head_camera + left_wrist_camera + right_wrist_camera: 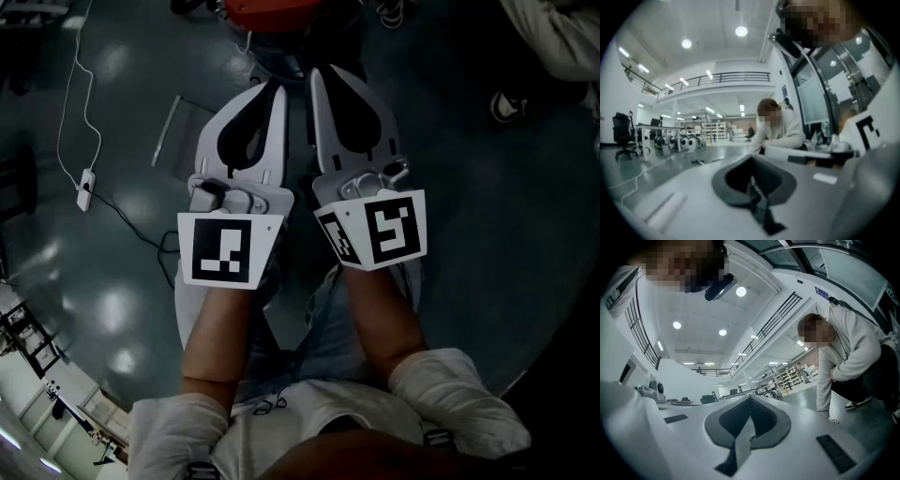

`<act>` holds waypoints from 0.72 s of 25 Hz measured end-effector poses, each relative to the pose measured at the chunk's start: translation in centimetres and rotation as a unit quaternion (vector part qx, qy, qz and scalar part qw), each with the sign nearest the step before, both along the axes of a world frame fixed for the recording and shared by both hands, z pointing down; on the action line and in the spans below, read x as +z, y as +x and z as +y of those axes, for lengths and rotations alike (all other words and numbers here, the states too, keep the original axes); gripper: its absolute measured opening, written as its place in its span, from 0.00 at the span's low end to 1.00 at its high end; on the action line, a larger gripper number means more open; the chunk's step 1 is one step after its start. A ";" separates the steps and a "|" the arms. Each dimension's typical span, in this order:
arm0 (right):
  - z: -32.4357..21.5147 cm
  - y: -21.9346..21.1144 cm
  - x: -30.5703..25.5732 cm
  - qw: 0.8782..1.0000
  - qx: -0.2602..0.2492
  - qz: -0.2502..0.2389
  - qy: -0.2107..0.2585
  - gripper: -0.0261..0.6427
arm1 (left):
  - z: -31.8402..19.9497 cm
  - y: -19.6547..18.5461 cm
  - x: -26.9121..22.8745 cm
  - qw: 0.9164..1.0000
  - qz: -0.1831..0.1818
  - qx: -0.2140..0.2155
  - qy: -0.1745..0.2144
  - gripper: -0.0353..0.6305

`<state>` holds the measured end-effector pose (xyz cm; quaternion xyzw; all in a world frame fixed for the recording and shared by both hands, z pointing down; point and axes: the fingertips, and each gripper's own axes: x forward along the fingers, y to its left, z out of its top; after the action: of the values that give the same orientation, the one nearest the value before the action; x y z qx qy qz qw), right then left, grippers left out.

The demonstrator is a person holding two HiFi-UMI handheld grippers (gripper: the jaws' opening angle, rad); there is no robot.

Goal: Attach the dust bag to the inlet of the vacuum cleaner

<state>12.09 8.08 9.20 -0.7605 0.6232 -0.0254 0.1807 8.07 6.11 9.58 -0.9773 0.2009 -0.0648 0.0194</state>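
Observation:
In the head view my two grippers are held side by side at chest height over a dark glossy floor, pointing away from me. The left gripper (pixel 275 91) is shut, its white jaws pressed together with nothing between them. The right gripper (pixel 319 77) is shut and empty too. Their tips also show closed in the left gripper view (pixel 752 158) and the right gripper view (pixel 750 398). A red rounded body (pixel 272 11), perhaps the vacuum cleaner, lies just beyond the tips and is cut off by the top edge. No dust bag shows in any view.
A white power strip (pixel 83 187) with its cable lies on the floor at the left, and a pale bar (pixel 169 131) beside it. A person (pixel 846 357) bends over close ahead on the right; their shoe (pixel 511 105) shows. Desks and chairs (pixel 628 133) stand far left.

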 end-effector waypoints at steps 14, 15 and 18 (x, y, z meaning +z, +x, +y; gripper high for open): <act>-7.5 -0.5 3.1 0.985 -0.007 0.091 -0.150 0.05 | -8.9 1.0 2.7 0.995 0.042 0.035 -0.082 0.06; -8.1 -1.1 1.4 0.986 -0.013 0.093 -0.136 0.05 | -9.8 0.6 2.6 0.994 0.050 0.023 -0.093 0.06; -9.2 -1.6 -1.0 0.992 -0.027 0.093 -0.084 0.05 | -10.9 0.7 2.5 0.994 0.067 0.018 -0.088 0.06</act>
<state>10.47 -1.10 8.18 -0.7552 0.6529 -0.0119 0.0565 8.80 -4.75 12.06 -0.9808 0.1779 -0.0158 -0.0790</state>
